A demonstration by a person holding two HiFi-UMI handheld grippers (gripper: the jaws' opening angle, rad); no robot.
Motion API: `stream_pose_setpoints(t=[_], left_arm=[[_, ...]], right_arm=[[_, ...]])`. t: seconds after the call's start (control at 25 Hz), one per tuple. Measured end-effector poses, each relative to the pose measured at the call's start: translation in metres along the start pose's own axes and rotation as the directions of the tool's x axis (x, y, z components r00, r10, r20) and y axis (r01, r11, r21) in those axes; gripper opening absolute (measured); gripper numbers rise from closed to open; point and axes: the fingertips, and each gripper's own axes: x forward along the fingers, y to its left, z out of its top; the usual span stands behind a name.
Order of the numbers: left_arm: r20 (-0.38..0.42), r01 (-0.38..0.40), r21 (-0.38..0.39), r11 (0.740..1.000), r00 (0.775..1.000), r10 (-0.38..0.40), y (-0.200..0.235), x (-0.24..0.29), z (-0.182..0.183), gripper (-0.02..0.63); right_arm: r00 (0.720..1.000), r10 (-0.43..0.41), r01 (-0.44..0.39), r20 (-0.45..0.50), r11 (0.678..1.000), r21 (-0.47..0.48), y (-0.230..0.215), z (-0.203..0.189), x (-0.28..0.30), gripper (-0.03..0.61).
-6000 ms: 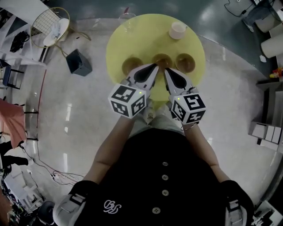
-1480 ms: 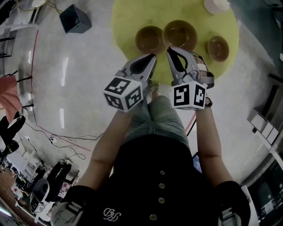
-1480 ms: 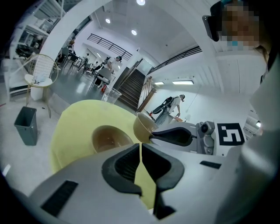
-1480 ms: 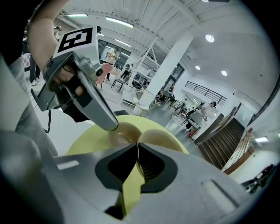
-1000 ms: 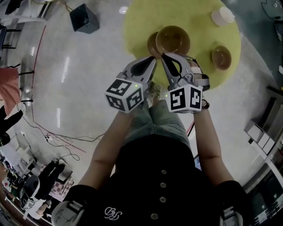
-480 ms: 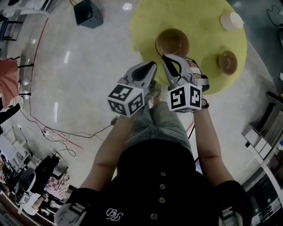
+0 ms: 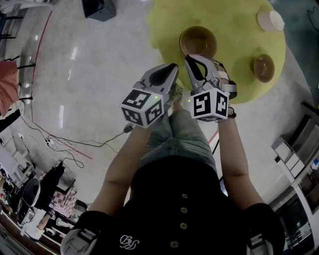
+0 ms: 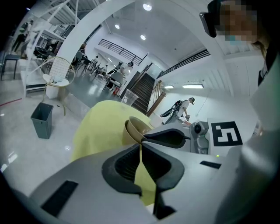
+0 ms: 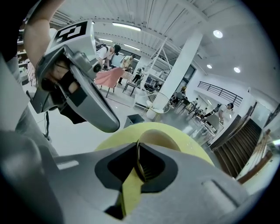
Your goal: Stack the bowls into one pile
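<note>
On the round yellow table [image 7: 234,45], a brown bowl [image 7: 198,41] sits nested in a second bowl [image 8: 124,131] that shows only as an outer rim in the left gripper view. My right gripper [image 7: 189,58] is shut on the near rim of the upper bowl [image 9: 158,137], with the thin rim running between its jaws. My left gripper [image 7: 173,66] hovers just left of it at the table's near edge, shut with nothing in it. A third, smaller bowl [image 7: 263,68] stands alone at the table's right side.
A white cup [image 7: 270,20] stands at the table's far right edge. On the floor to the left are a dark bin [image 7: 99,7] and loose cables [image 7: 65,149]. The person's legs are directly below the grippers.
My right gripper has carried its bowl left over the left-hand bowl and lowered it, so that bowl is now covered. Both grippers have sunk a little.
</note>
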Motion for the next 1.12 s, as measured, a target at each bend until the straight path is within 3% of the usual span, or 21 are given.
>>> stream_pose_setpoints(t=[0.28,0.56,0.8,1.12], left_arm=[[-0.014,0.007,-0.001,1.0,1.0,-0.007,0.003,0.001,-0.001,0.023],[-0.028,0.029,0.015,0.999,0.999,-0.029,-0.003,0.006,0.004,0.023],[-0.042,0.065,0.045,0.997,0.997,-0.063,-0.012,0.009,0.011,0.023],[-0.081,0.156,0.107,0.982,0.986,-0.147,-0.043,0.026,0.021,0.023]], right_arm=[[0.999,-0.037,0.037,0.009,0.999,0.024,0.0,0.006,0.005,0.029],[0.998,-0.046,0.044,0.031,0.997,0.063,-0.001,0.01,-0.002,0.09],[0.991,-0.128,0.123,0.049,0.988,0.089,-0.018,0.009,-0.024,0.092],[0.965,-0.261,0.263,-0.032,0.953,0.148,-0.055,-0.024,-0.058,0.092]])
